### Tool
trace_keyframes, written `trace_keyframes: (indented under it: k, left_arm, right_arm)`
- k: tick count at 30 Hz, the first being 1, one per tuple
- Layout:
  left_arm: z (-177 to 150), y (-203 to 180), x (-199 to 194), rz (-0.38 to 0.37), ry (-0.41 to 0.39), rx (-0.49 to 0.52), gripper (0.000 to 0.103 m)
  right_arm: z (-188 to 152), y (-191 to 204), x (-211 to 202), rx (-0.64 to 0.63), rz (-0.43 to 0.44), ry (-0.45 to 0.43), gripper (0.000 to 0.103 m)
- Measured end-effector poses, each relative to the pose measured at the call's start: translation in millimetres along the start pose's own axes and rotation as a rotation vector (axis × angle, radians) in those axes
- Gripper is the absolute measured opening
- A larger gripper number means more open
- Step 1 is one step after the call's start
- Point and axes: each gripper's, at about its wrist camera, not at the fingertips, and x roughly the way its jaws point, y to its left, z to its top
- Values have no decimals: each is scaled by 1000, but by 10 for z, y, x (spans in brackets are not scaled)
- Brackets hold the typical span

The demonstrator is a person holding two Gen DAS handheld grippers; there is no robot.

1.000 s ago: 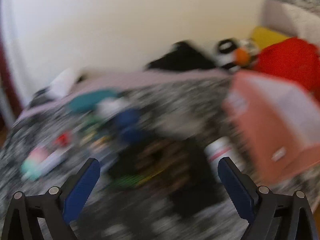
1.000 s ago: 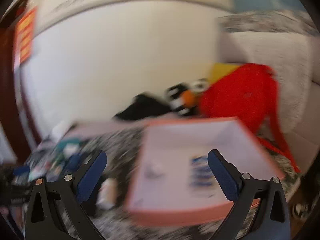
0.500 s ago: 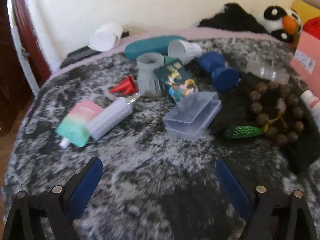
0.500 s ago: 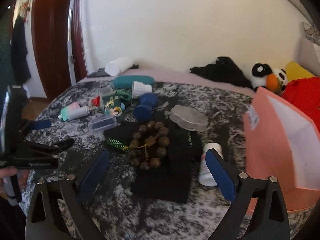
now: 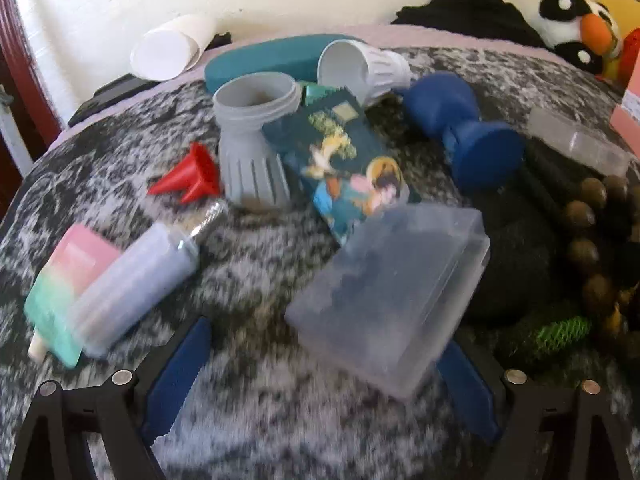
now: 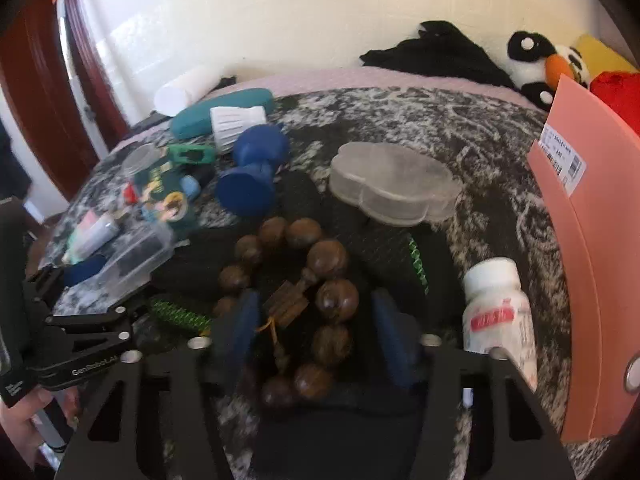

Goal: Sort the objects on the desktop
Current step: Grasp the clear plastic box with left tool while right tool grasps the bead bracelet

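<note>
My left gripper [image 5: 320, 376] is open, its blue fingers on either side of the near end of a clear plastic box [image 5: 388, 284] on the mottled black-and-white cloth; it also shows in the right wrist view [image 6: 92, 284]. My right gripper [image 6: 316, 336] is open, its fingers straddling a brown wooden bead bracelet [image 6: 304, 276] that lies on a black cloth [image 6: 380, 256]. The bracelet's beads show at the right edge of the left wrist view [image 5: 588, 240].
Around lie a grey cup [image 5: 252, 136], white cup [image 5: 360, 68], red funnel [image 5: 188, 176], picture card box [image 5: 352, 164], blue dumbbell [image 6: 252, 168], teal case [image 6: 216, 112], pink-green tube [image 5: 68, 284], clear flower-shaped box [image 6: 392, 188], white pill bottle [image 6: 500, 308] and a pink bin [image 6: 592, 240] at right.
Both grippers moved forward and down toward the table. The left now brackets the clear box; the right now brackets the bead bracelet. Both stay open.
</note>
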Motion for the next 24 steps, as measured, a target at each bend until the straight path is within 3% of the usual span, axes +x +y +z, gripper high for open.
trace_keyframes:
  k: [1,2,3,9,12,20,24]
  left_arm:
    - [28,0,-2,-4,-3,4,34]
    - [54,6,-9,-5,-6,5,18]
    - [70,28,-35,3,-7,-4,10]
    - [73,98,-365,13,-68,-29,7]
    - [82,74,-656,-6,-114,-28,0]
    - [55,18,-1580,-97,-244,-28,0]
    - [-28,66,-1711,-143,-226,-45,1]
  right_arm:
    - [29,-7,-11,2,14,-10,44]
    - [57,-14,-22,4,29,-19,32]
    - [78,-27,-43,14,53,-26,19]
    - [124,16,-362,17,121,-83,19]
    - [98,101,-597,-8,147,-109,19]
    - [-46,267,-1321,-87,190,-201,19]
    - [-128,241,-1687,-94,209,-256,19]
